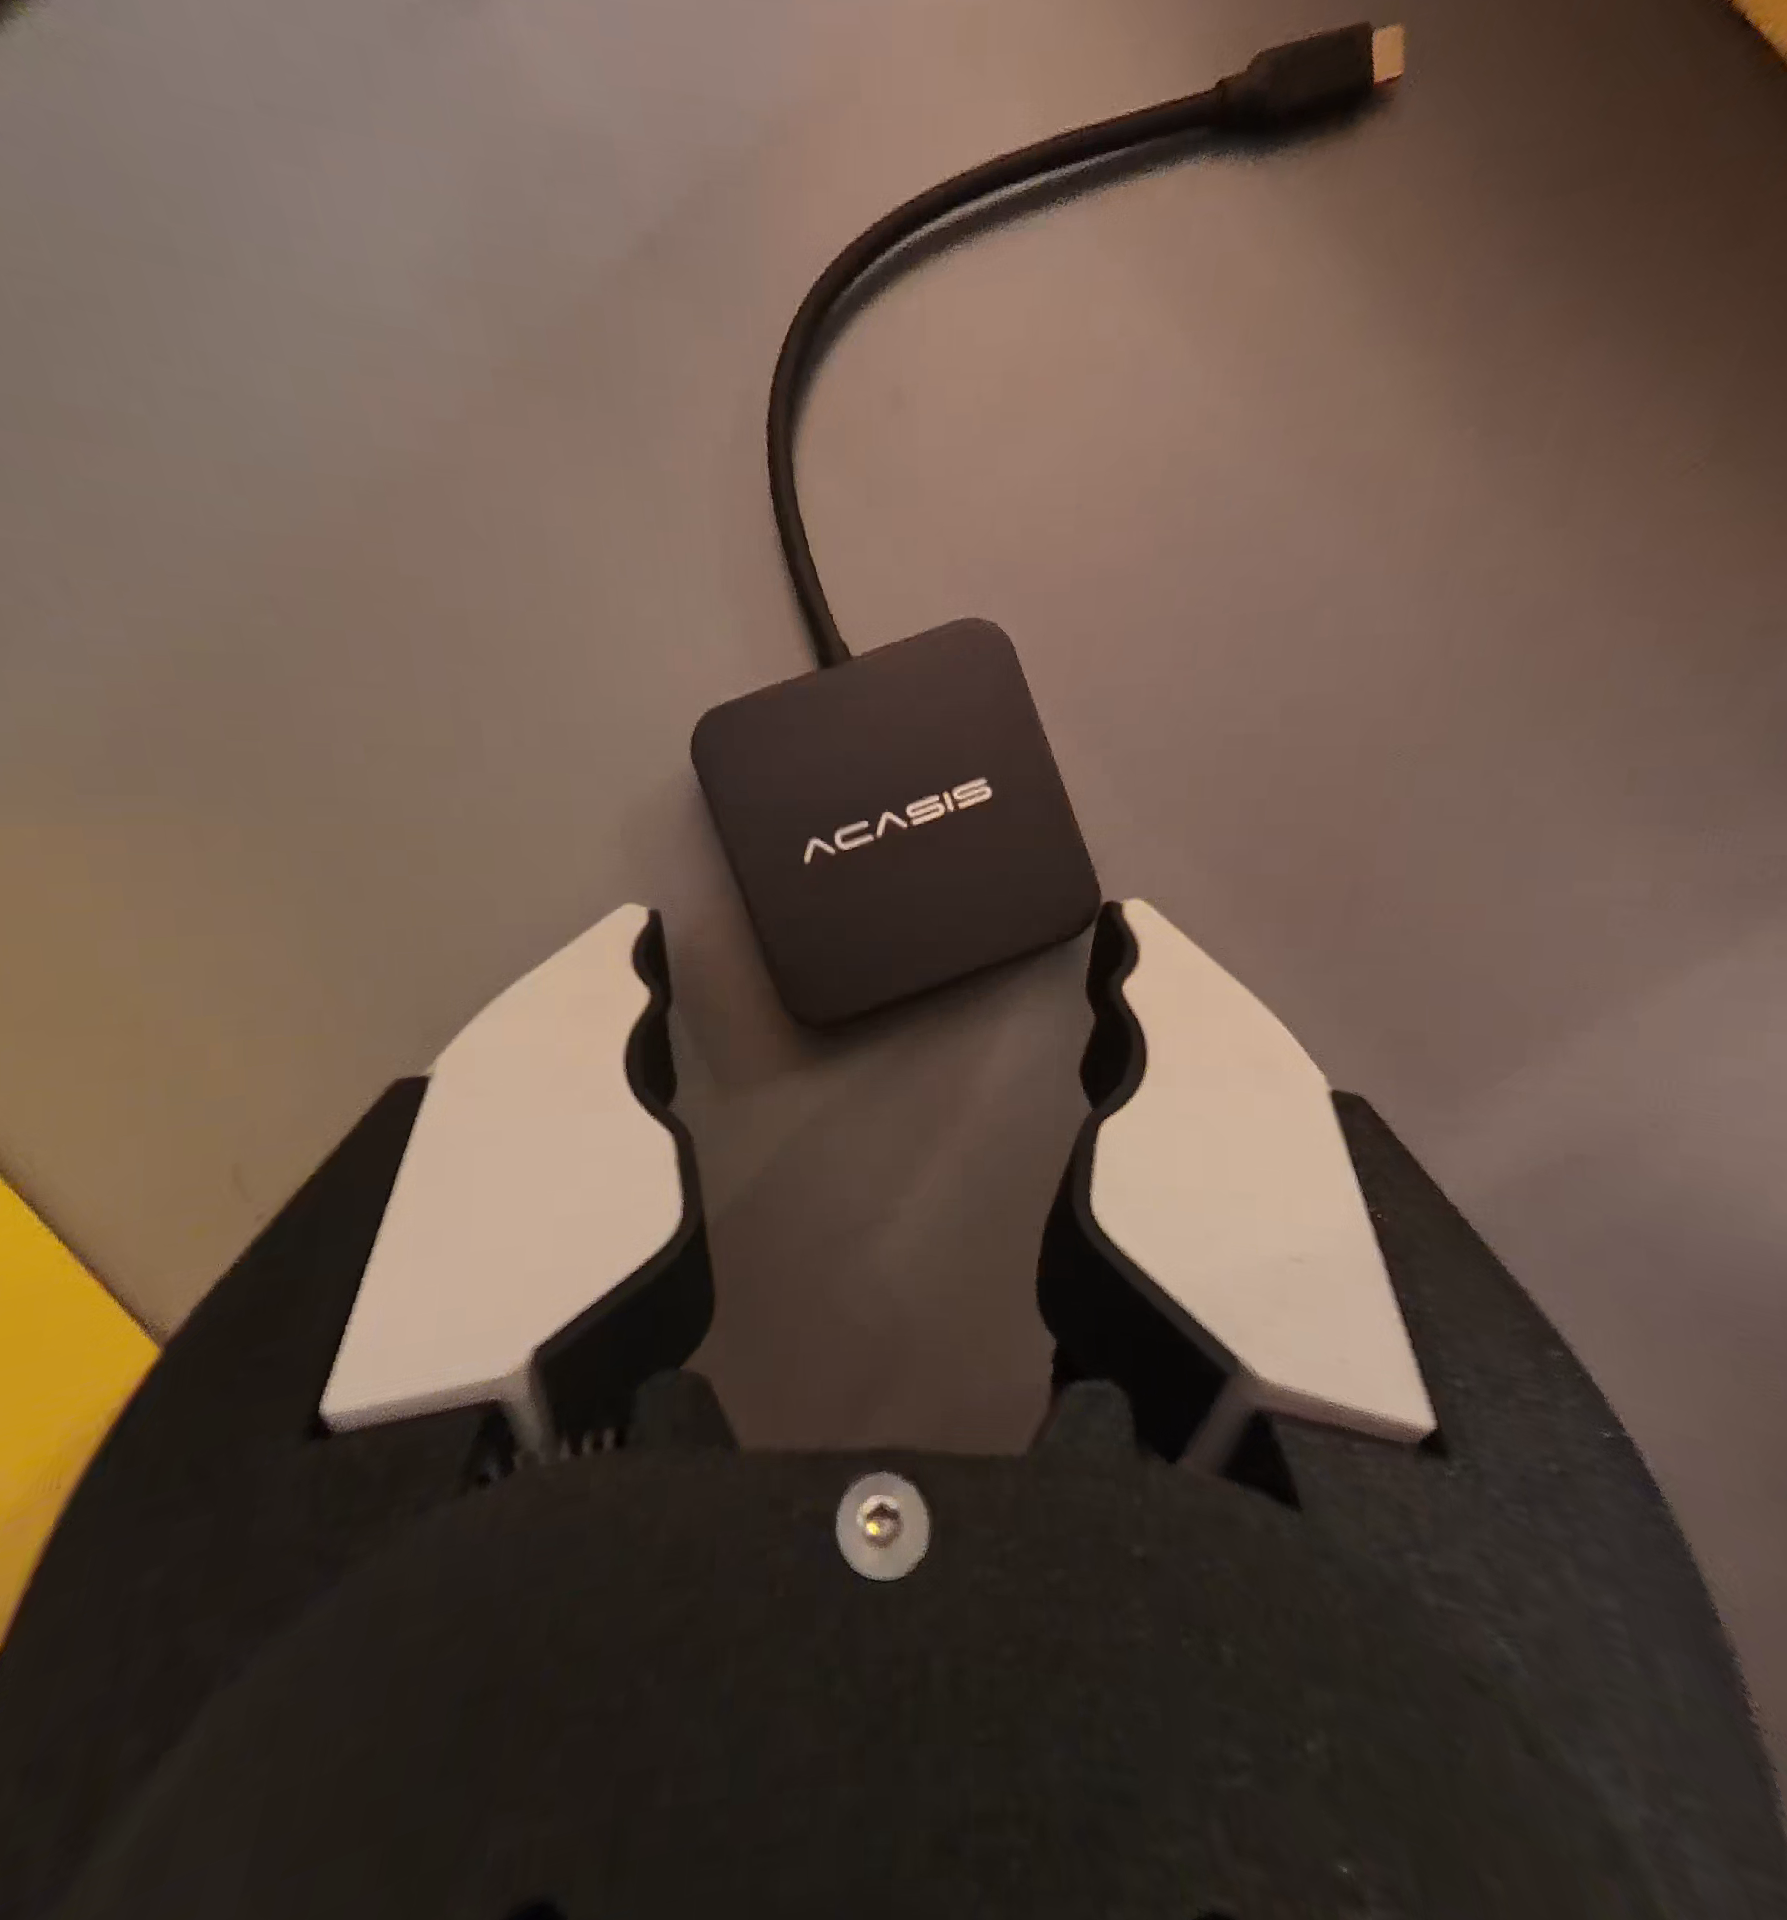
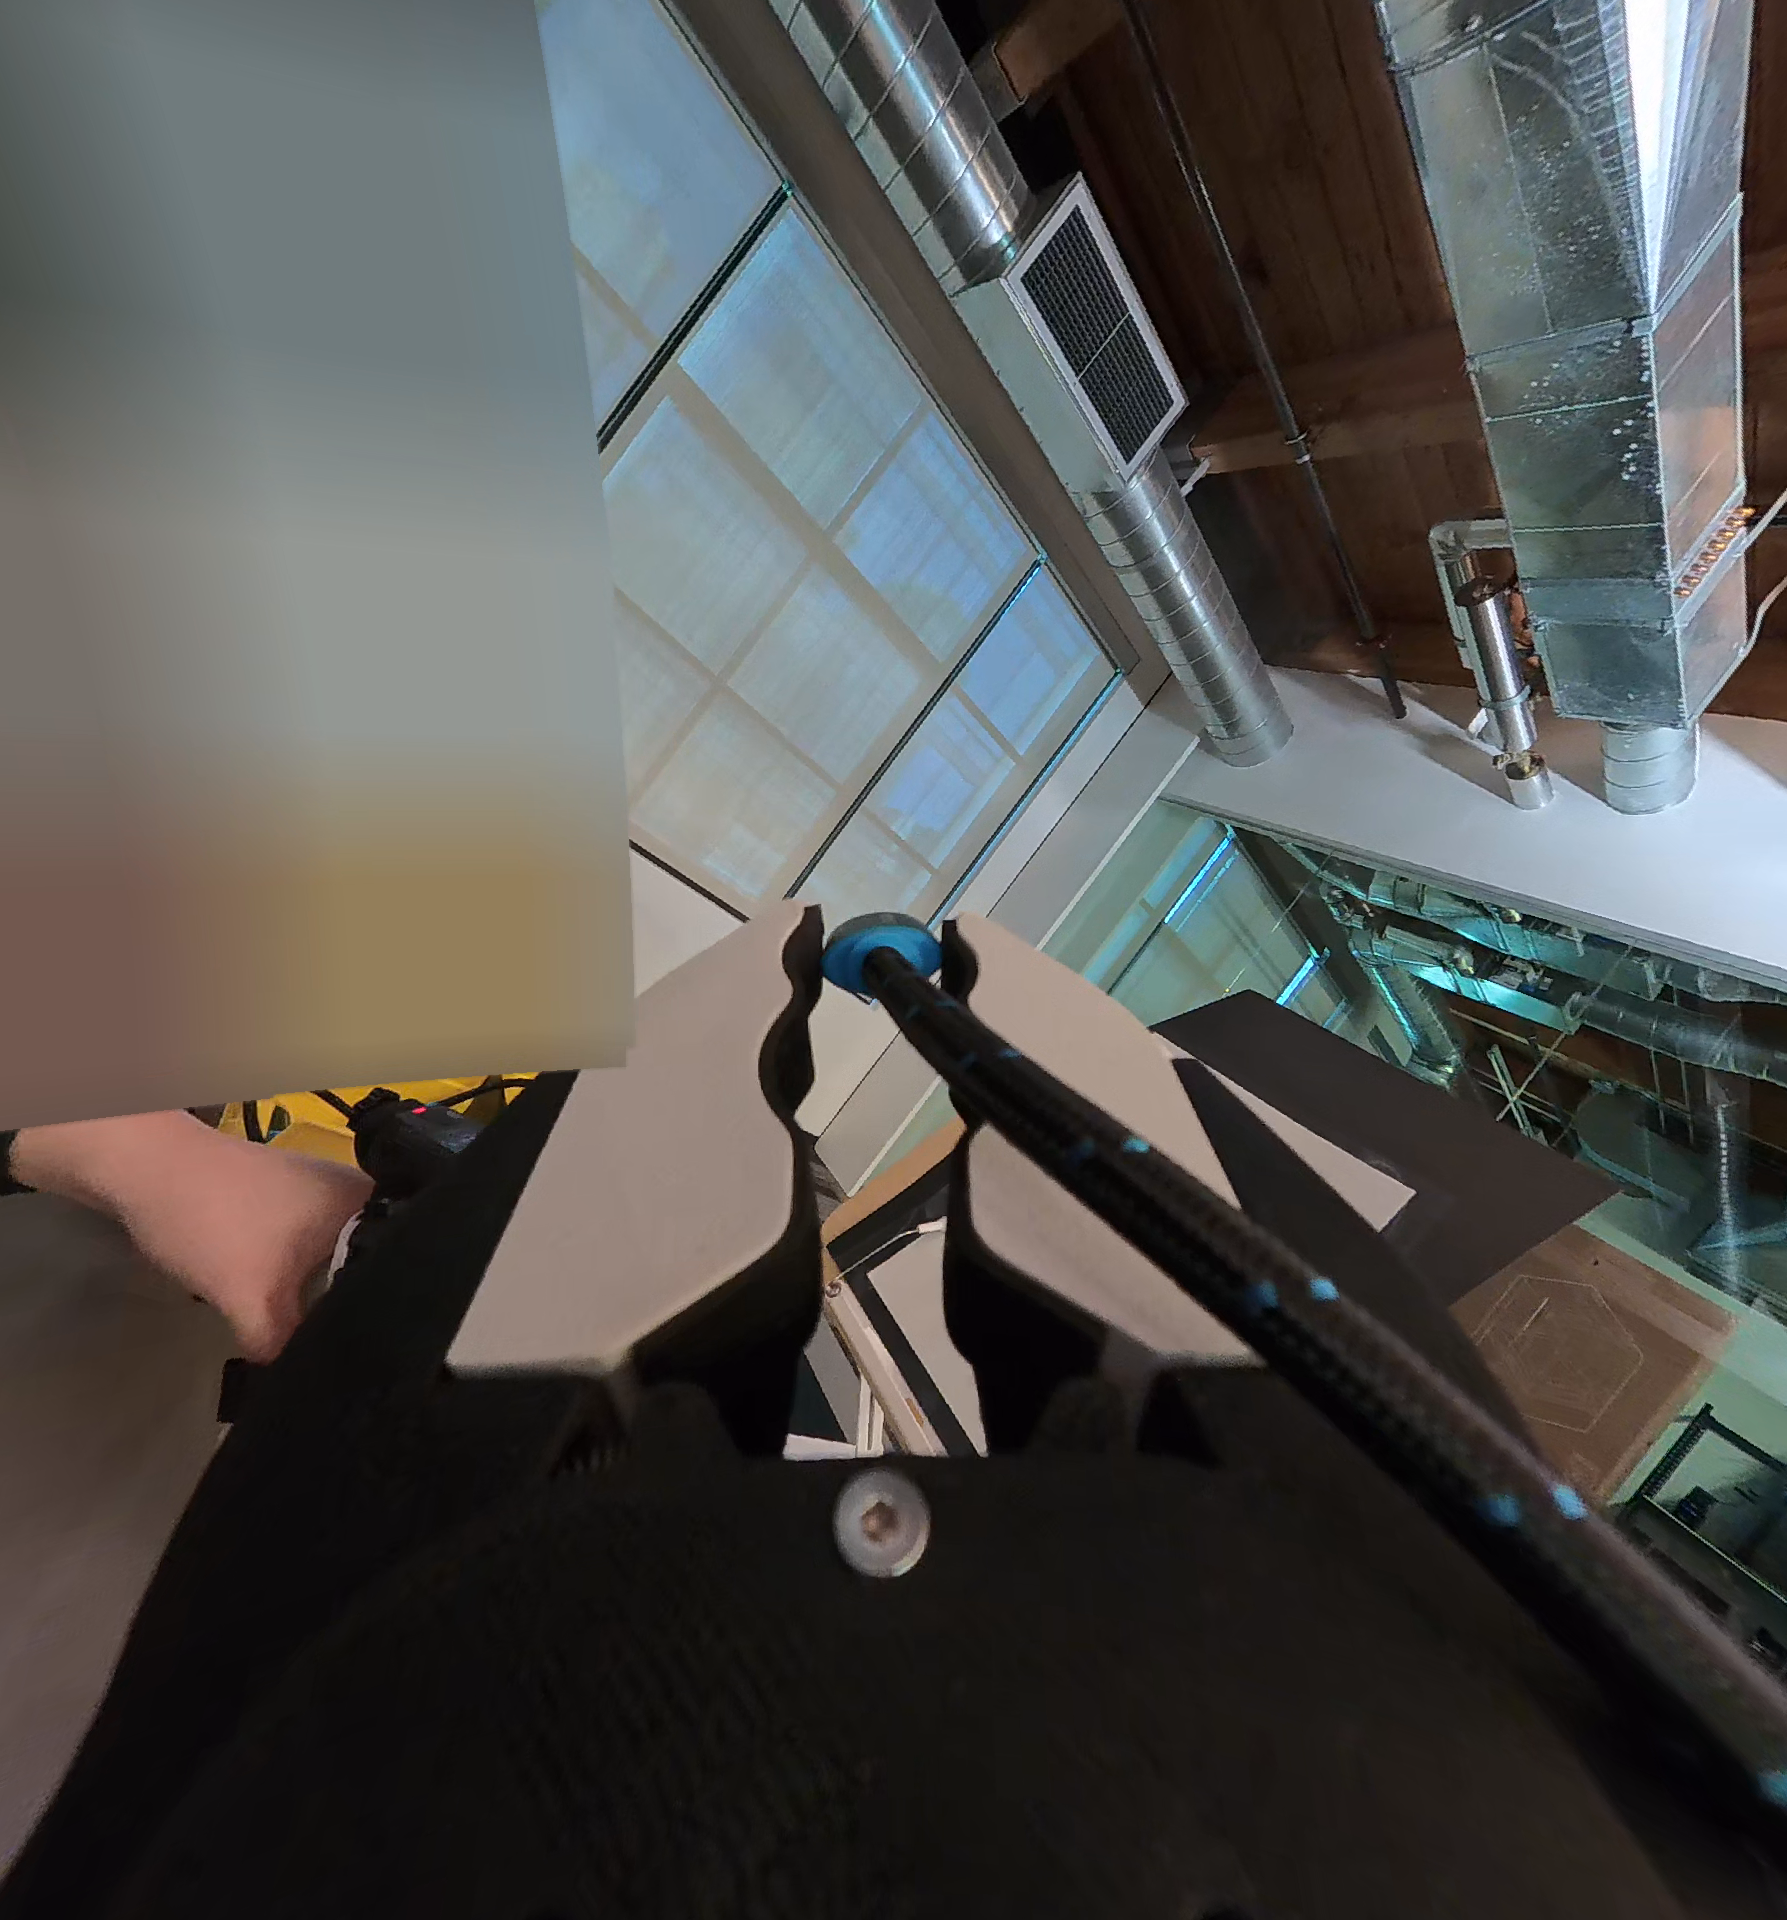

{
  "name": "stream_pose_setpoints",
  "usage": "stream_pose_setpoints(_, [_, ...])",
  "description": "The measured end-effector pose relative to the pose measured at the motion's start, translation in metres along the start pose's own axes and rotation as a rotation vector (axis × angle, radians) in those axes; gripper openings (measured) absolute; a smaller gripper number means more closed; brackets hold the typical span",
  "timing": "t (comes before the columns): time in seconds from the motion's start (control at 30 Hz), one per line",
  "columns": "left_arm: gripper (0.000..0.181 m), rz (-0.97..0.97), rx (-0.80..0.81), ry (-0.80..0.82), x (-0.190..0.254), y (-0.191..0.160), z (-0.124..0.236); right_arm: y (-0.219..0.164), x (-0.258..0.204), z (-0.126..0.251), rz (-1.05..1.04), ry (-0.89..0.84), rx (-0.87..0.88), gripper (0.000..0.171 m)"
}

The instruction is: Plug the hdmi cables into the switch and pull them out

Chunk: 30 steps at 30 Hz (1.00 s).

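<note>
In the left wrist view, the left gripper (image 1: 884, 914) is hovering low over a grey tabletop (image 1: 349, 520), its jaws spread wide. The switch (image 1: 891, 821), a small black square box with pale lettering on its lid, is lying flat at the centre of the frame, its near corner sitting just inside the gap between the two white fingertips (image 1: 619, 935) without touching either. A thin black lead (image 1: 816, 416) is running from the switch's far edge, curving toward the upper right of the frame and ending in a plug (image 1: 1315, 73) resting on the tabletop. A yellow surface (image 1: 6, 1299) is showing at the lower left edge.

In the right wrist view, the right gripper (image 2: 878, 956) is pointing up toward windows (image 2: 816, 520) and metal ducts (image 2: 1595, 364) on a wooden ceiling. Its jaws are pinching the hdmi cable (image 2: 1232, 1288), a black braided cord with blue flecks, at its blue collar (image 2: 873, 951) near the centre of the frame; the connector beyond the collar is hidden, so its type is probably unreadable from here. The cord is trailing off to the lower right. A person's hand (image 2: 234, 1236) is showing at the left edge.
</note>
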State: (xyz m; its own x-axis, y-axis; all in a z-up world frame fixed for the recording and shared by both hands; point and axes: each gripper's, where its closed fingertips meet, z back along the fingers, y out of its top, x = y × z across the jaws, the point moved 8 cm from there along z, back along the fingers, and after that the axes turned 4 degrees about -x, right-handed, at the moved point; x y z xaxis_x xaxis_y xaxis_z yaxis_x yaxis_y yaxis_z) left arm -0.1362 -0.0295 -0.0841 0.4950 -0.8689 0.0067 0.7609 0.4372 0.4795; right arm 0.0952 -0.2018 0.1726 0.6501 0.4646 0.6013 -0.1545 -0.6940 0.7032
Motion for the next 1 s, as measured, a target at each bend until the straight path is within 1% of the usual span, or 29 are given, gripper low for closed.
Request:
stream_pose_setpoints(0.07, [0.079,0.028,-0.017,-0.01,0.0,0.0,0.0,0.001,0.0,0.0,0.003,0.001,0.0,0.021])
stream_pose_setpoints(0.1, [0.076,0.034,-0.025,-0.009,-0.001,0.001,0.001,0.001,-0.001,0.0,0.006,0.0,-0.003,0.022])
stream_pose_setpoints(0.17, [0.076,0.056,-0.048,0.011,-0.005,0.009,0.004,0.001,-0.001,0.0,0.015,-0.002,-0.009,0.022])
stream_pose_setpoints(0.23, [0.082,0.083,-0.076,0.021,-0.007,0.019,0.005,0.0,-0.001,0.0,0.024,-0.006,-0.017,0.022])
stream_pose_setpoints(0.4, [0.081,0.12,-0.139,-0.015,-0.005,0.038,-0.004,-0.001,0.0,0.0,0.018,-0.006,-0.023,0.022])
stream_pose_setpoints(0.5, [0.083,0.14,-0.192,-0.049,-0.004,0.04,-0.012,-0.004,-0.001,-0.002,0.021,0.014,-0.052,0.021])
stream_pose_setpoints(0.67, [0.083,0.116,-0.27,0.001,-0.008,0.045,-0.018,-0.014,0.0,-0.006,-0.006,0.041,-0.098,0.022])
stream_pose_setpoints(0.87, [0.083,0.123,-0.369,0.001,-0.01,0.048,-0.024,-0.024,-0.001,-0.01,0.003,0.042,-0.132,0.022])
stream_pose_setpoints(1.0, [0.081,0.133,-0.377,-0.003,-0.01,0.05,-0.025,-0.025,-0.002,-0.011,0.015,0.04,-0.142,0.022])
